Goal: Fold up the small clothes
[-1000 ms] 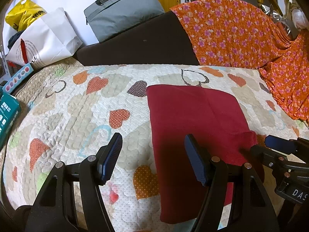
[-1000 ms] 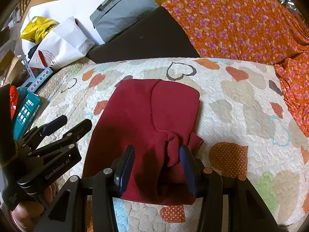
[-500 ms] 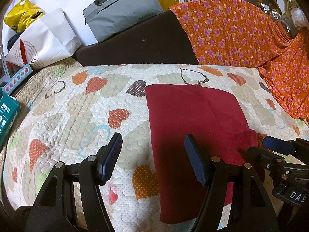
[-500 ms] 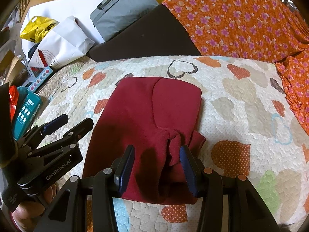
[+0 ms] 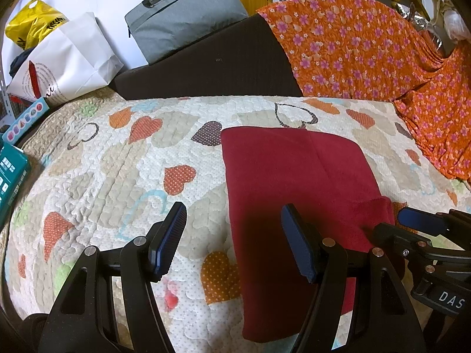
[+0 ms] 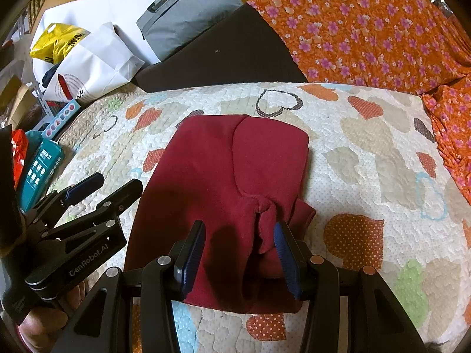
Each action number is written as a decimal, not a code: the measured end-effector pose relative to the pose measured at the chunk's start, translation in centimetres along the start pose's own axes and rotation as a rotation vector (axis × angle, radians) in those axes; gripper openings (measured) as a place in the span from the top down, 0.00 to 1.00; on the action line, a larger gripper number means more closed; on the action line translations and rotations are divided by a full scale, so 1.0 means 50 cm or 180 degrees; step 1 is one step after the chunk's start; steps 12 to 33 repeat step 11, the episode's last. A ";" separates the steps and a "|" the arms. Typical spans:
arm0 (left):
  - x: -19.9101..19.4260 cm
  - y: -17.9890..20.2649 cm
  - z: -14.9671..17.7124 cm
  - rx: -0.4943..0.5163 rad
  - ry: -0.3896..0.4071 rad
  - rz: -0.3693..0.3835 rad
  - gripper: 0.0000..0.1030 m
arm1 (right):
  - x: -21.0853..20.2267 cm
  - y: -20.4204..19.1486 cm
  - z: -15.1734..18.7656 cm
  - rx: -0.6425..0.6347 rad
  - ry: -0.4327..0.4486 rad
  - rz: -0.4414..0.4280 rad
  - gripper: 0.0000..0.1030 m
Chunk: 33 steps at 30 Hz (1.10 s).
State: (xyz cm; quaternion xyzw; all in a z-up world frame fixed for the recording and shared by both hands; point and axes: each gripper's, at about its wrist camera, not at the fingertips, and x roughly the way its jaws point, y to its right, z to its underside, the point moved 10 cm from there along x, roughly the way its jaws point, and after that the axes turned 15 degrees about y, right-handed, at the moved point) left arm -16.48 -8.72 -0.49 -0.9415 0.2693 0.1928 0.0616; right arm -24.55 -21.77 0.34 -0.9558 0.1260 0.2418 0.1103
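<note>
A dark red garment (image 5: 297, 185) lies partly folded on the heart-patterned quilt (image 5: 117, 170); it also shows in the right wrist view (image 6: 223, 173), with a bunched knot of cloth (image 6: 266, 209) at its near right. My left gripper (image 5: 232, 244) is open and empty, hovering over the garment's left edge. My right gripper (image 6: 240, 253) is open just above the garment's near end, the bunched cloth beside its right finger. Each gripper shows in the other's view: the right one (image 5: 424, 229) and the left one (image 6: 97, 191).
An orange flowered cloth (image 5: 368, 47) covers the back right. A dark cushion (image 5: 212, 64), a grey bag (image 5: 182, 14), a white paper bag (image 5: 64, 61) and a yellow bag (image 5: 29, 26) stand behind. Teal boxes (image 6: 41, 161) lie at the quilt's left edge.
Almost nothing has moved. Both grippers stay open and hover in nearly the same place; the views drift only slightly.
</note>
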 end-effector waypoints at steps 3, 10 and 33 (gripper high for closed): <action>0.002 -0.001 -0.002 0.0011 0.0030 -0.0012 0.35 | 0.006 0.001 0.002 0.0005 -0.0016 -0.0006 0.55; 0.007 -0.005 -0.003 0.0014 0.0032 0.0006 0.35 | 0.014 0.001 0.006 0.0014 -0.0039 -0.0012 0.55; 0.006 -0.005 -0.002 0.0007 0.0026 0.0012 0.35 | 0.016 0.003 0.006 0.0024 -0.0038 -0.0016 0.55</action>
